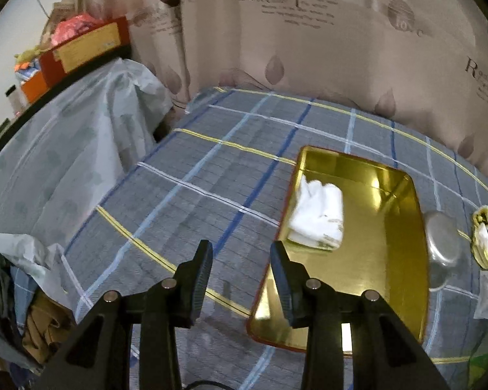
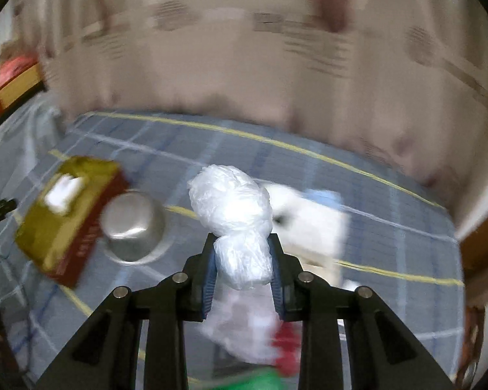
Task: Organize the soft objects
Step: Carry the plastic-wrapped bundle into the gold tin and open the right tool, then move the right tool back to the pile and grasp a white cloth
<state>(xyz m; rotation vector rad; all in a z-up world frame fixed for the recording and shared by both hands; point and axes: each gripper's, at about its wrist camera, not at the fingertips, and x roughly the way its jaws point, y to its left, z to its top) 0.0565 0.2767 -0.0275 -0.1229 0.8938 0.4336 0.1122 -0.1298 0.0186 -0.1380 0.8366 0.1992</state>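
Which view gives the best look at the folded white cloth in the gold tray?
The left wrist view: the white cloth lies sharp and unobstructed at the far left end of the gold tray. In the right wrist view it is only a small, motion-blurred white patch inside the tray.

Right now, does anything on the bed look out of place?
The metal bowl stands out: a hard thing, seemingly upside down beside the gold tray, which holds a folded white cloth.
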